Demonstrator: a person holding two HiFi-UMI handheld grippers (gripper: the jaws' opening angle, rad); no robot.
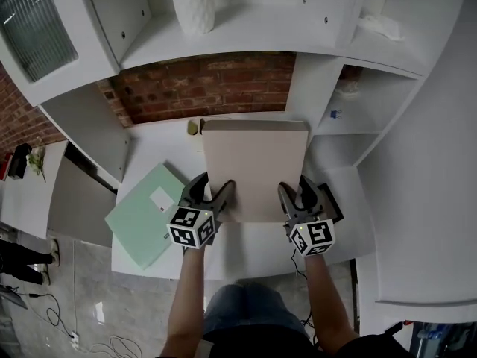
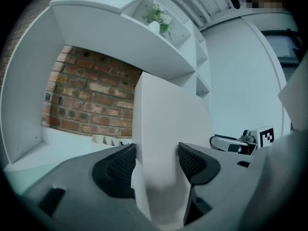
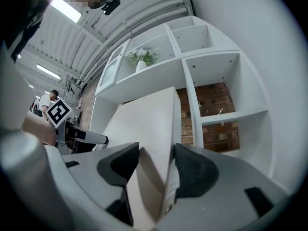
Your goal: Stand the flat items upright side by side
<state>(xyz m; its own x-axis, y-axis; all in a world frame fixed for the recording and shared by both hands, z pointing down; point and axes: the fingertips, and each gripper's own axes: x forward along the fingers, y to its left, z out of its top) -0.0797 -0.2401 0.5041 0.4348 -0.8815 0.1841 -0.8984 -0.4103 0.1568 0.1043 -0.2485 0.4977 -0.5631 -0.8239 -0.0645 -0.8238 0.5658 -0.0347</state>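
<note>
1. Step in hand: raising the first flat item. The beige book (image 1: 257, 162) is held between the two grippers, and its far edge looks higher than the gripped near edge. I can't tell if any edge rests on the desk (image 1: 246, 256).
2. The left gripper (image 1: 216, 197) pinches the book's near left corner, with the slab filling the gap between its pads and running ahead of it toward the brick wall (image 1: 209, 84).
3. The right gripper (image 1: 292, 197) pinches the near right corner in the same way, with the book stretching ahead of it.
4. The green folder (image 1: 145, 215) lies flat just left of the left gripper, not yet stood up.
5. Next move, as I judge it: tip the book fully upright and set one edge on the desk. Steady it before either gripper lets go, as a thin book may topple. Leave room beside it for the folder.
</note>
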